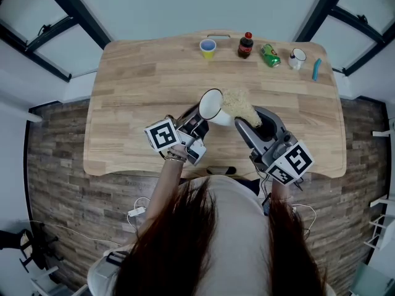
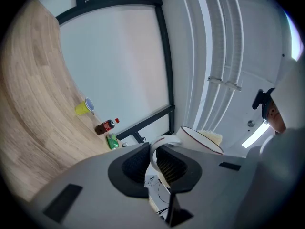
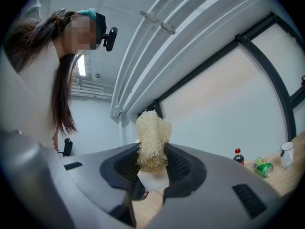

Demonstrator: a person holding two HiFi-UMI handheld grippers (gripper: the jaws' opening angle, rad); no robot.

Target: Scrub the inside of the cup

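Above the table's middle I hold a white cup (image 1: 213,106) with a dark red rim, tilted with its mouth toward the person. My left gripper (image 1: 199,123) is shut on the cup's handle (image 2: 162,144); the cup's rim (image 2: 202,140) shows past the jaws. My right gripper (image 1: 247,125) is shut on a pale loofah scrubber (image 1: 239,105), whose fibrous tuft (image 3: 151,142) sticks up between the jaws. The scrubber lies against the cup's outer side, just right of it, not in the mouth.
Along the wooden table's (image 1: 136,97) far edge stand a yellow cup (image 1: 208,48), a cola bottle (image 1: 245,45), a green can on its side (image 1: 270,55), a white mug (image 1: 297,58) and a blue item (image 1: 316,68). A dark object (image 1: 220,171) lies at the near edge.
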